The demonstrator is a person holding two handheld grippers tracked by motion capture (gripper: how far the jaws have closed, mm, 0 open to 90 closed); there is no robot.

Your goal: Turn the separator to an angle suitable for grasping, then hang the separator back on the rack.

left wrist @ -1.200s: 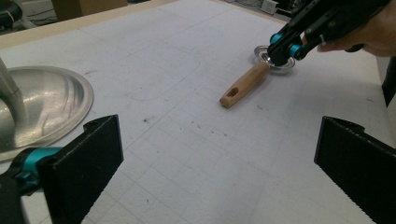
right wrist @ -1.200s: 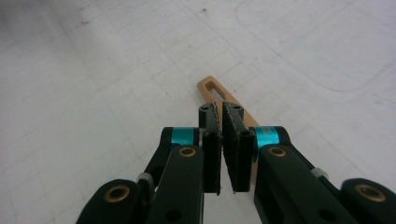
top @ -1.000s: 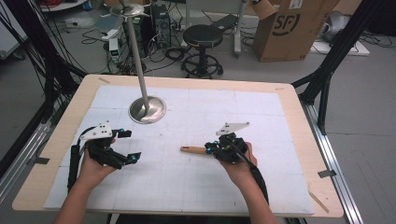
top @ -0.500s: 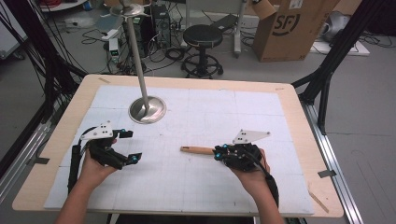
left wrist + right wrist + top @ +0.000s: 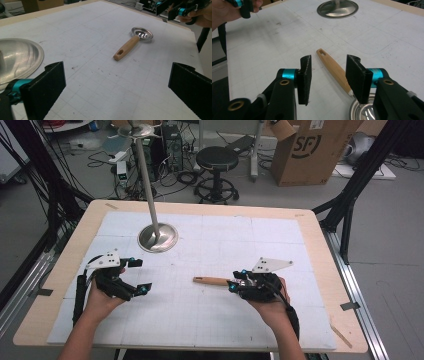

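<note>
**High view: two hand-held grippers flank a wooden-handled strainer on the white worktop**

High view shows a wooden-edged table topped with a white gridded mat (image 5: 210,320). A polished round metal stand base with an upright pole (image 5: 158,238) sits toward the far left corner of the mat. A small metal strainer with a light wooden handle (image 5: 212,281) lies near the middle of the worktop, its handle pointing toward the left edge.

The left gripper (image 5: 136,276), black with teal accents, is held in the person's left hand (image 5: 100,297) near the left edge, well apart from the strainer. Its own view shows the two black jaws spread wide, with the strainer (image 5: 135,41) lying between them farther off on the mat and the stand base (image 5: 17,58) at the side.

The right gripper (image 5: 237,280), held in the right hand (image 5: 272,302) right of centre, is over the bowl end of the strainer. Its own view shows the jaws partly open, not touching the wooden handle (image 5: 334,70), which runs between them; the shiny bowl (image 5: 362,110) lies just under the jaw on the right of that view.
</note>
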